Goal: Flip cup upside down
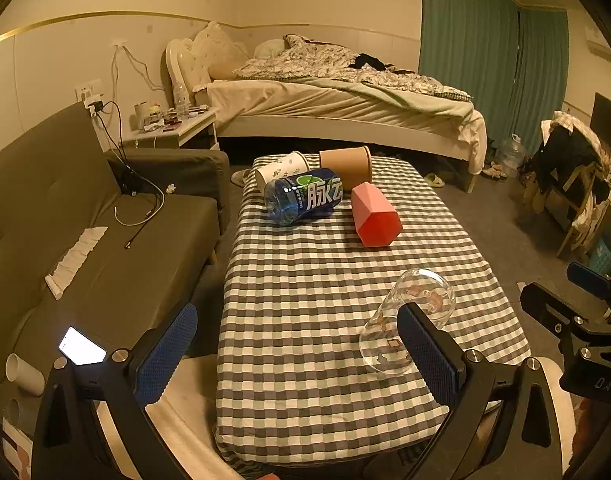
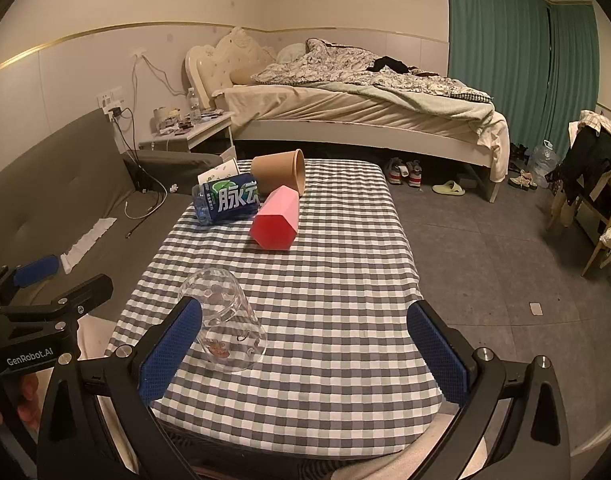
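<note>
a clear glass cup lies on its side, empty, near the front of the checkered table. the left gripper and right gripper are wide open, holding nothing. farther back lie a pink cup, a blue bottle, a brown paper cup and a white patterned cup.

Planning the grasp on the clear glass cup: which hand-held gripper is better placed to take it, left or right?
Slightly the right. Both hand-held grippers are open and empty. The glass cup lies on its side just beyond the right hand-held gripper, by its left finger; the left hand-held gripper points mostly at bare tablecloth.
</note>
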The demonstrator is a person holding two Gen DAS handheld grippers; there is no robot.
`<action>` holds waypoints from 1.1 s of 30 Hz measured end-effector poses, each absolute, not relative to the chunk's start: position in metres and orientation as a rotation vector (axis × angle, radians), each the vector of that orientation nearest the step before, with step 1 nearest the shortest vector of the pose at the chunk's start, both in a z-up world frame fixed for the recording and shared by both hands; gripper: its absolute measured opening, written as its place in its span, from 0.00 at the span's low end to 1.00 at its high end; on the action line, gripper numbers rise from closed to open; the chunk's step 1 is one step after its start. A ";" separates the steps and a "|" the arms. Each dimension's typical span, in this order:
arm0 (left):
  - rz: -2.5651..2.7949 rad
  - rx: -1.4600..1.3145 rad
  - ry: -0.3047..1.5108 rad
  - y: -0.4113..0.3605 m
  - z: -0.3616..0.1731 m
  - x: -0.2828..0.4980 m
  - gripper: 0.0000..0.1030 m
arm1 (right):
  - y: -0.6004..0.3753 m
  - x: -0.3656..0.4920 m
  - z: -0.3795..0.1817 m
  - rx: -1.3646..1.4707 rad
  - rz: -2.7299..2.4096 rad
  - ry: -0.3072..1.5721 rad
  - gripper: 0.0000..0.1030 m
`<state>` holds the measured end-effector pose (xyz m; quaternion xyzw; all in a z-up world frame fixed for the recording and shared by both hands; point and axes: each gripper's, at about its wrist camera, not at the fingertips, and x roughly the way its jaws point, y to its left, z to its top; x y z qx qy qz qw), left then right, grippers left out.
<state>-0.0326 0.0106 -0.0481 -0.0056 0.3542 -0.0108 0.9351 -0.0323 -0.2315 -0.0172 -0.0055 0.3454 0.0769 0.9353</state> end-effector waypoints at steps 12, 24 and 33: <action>-0.021 -0.015 0.725 0.011 -0.048 -0.032 1.00 | -0.229 -0.032 -0.019 -0.018 0.161 0.712 1.00; -0.024 -0.013 0.725 0.011 -0.050 -0.032 1.00 | -0.229 -0.032 -0.020 -0.018 0.159 0.716 1.00; -0.024 -0.013 0.725 0.011 -0.050 -0.032 1.00 | -0.230 -0.031 -0.021 -0.014 0.159 0.722 1.00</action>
